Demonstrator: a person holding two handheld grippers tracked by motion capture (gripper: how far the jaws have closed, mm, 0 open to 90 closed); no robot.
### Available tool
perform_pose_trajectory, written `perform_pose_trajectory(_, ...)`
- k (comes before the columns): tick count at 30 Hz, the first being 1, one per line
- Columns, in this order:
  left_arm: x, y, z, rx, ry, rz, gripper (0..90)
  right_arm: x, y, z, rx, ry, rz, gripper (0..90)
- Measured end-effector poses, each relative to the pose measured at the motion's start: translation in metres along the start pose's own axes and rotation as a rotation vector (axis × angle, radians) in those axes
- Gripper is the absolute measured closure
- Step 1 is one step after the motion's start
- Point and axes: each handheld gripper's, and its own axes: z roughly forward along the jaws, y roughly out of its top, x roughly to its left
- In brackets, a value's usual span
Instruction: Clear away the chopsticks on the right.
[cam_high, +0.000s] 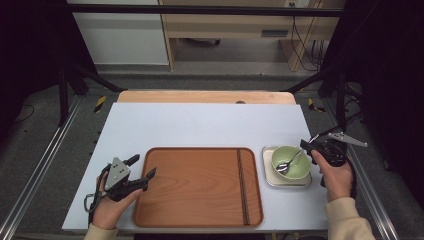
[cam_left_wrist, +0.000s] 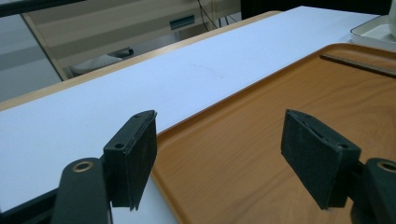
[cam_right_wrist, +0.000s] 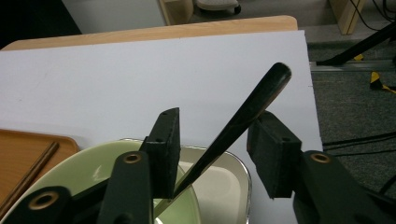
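Note:
A pale green bowl (cam_high: 295, 169) sits in a small square metal dish (cam_high: 268, 178) right of a wooden tray (cam_high: 195, 192). A spoon (cam_high: 289, 163) rests in the bowl with its dark handle (cam_right_wrist: 247, 109) rising toward the right. My right gripper (cam_high: 306, 147) hovers at the bowl's right rim, and its jaws stand open on either side of the handle (cam_right_wrist: 217, 135). My left gripper (cam_high: 144, 166) is open over the wooden tray's left edge (cam_left_wrist: 219, 140), one jaw above the tray (cam_left_wrist: 261, 121) and one above the table.
A pair of dark chopsticks (cam_high: 241, 185) lies lengthwise along the wooden tray's right side (cam_left_wrist: 359, 65). The white tabletop (cam_high: 200, 125) stretches behind the tray to a wooden strip at the far edge. Black frame posts stand at both sides.

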Motion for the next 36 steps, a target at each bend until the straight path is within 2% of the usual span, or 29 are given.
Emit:
perform_pose_trajectory(4, 0.004, -0.005, -0.006, -0.014, 0.021, -0.015, 26.7, -0.001, -0.001, 0.002, 0.002, 0.009, -0.017, 64.0)
perform_pose_trajectory(6, 0.005, -0.008, -0.007, -0.019, 0.028, -0.023, 26.7, -0.001, -0.001, 0.002, -0.004, 0.016, -0.009, 67.7)
perform_pose_trajectory(10, 0.009, -0.012, -0.008, -0.028, 0.043, -0.031, 26.5, -0.002, 0.0, 0.0, -0.027, 0.029, -0.008, 75.9)
perform_pose_trajectory(13, 0.01, -0.014, -0.009, -0.041, 0.056, -0.039, 26.5, -0.001, 0.003, -0.004, -0.053, 0.051, 0.002, 78.7)
perform_pose_trajectory(19, 0.013, -0.018, -0.009, -0.046, 0.081, -0.045, 26.4, 0.007, 0.015, -0.012, -0.122, 0.072, -0.048, 85.3)
perform_pose_trajectory(23, 0.015, -0.019, -0.012, -0.055, 0.1, -0.048, 26.4, 0.013, 0.025, -0.017, -0.134, 0.097, -0.062, 89.3)
perform_pose_trajectory(26, 0.017, -0.02, -0.013, -0.059, 0.105, -0.058, 26.3, 0.018, 0.032, -0.021, -0.152, 0.101, -0.094, 89.5)
perform_pose_trajectory(27, 0.017, -0.021, -0.013, -0.056, 0.106, -0.059, 26.2, 0.02, 0.034, -0.023, -0.161, 0.116, -0.094, 89.5)
perform_pose_trajectory(32, 0.017, -0.023, -0.013, -0.056, 0.111, -0.054, 26.0, 0.028, 0.046, -0.031, -0.198, 0.118, -0.128, 89.5)
perform_pose_trajectory(36, 0.019, -0.024, -0.015, -0.065, 0.119, -0.056, 25.8, 0.04, 0.06, -0.047, -0.252, 0.118, -0.186, 89.5)
